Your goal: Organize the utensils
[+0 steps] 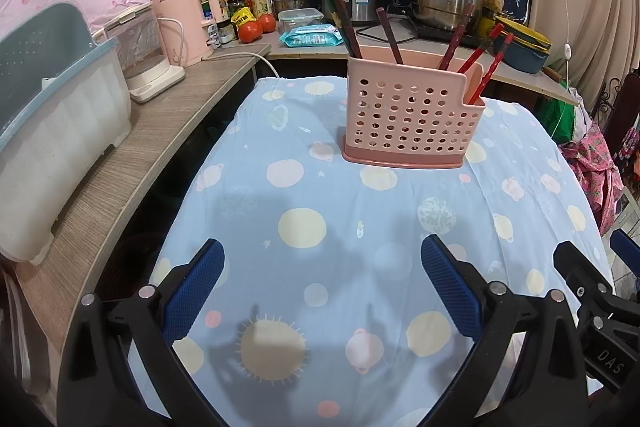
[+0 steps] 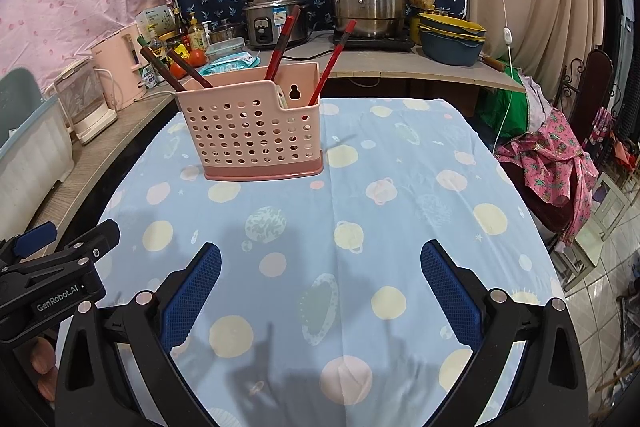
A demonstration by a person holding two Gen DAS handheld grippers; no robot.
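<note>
though apart, chopsticks (image 1: 486,63) in holder (image 1: 408,119)

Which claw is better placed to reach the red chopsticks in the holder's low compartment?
Right, narrowly. Both the left claw and the right claw are open and empty. The red chopsticks lean in the stepped-down right end of the pink perforated plastic utensil holder, the right claw's side.
</note>
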